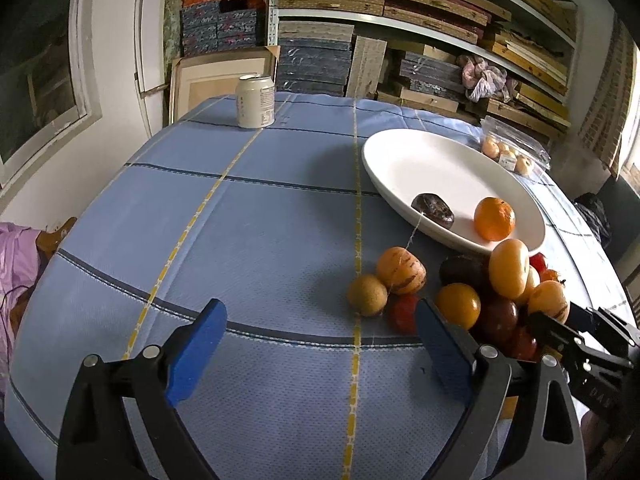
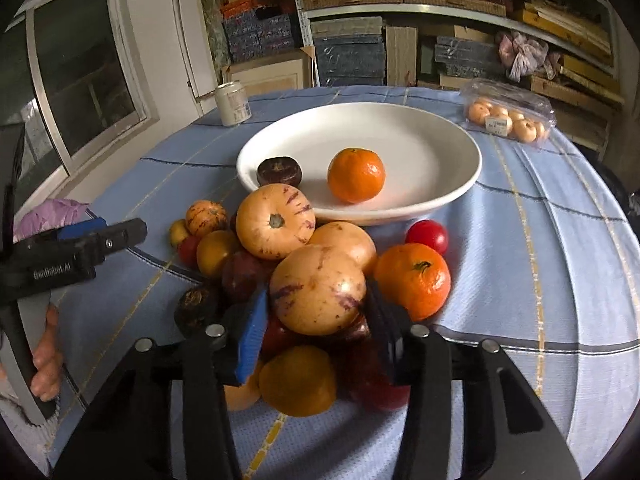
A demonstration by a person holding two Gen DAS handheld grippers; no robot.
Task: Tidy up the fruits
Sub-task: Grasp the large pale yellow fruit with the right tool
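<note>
The right gripper (image 2: 318,320) clamps a pale yellow purple-streaked fruit (image 2: 318,290) atop the fruit pile (image 2: 280,264), just in front of the white bowl (image 2: 440,184). The bowl holds a mandarin (image 2: 356,175) and a dark fruit (image 2: 279,171), seemingly a passion fruit. The left gripper (image 1: 320,354) hangs wide open over the blue tablecloth (image 1: 240,240), left of the pile.
</note>
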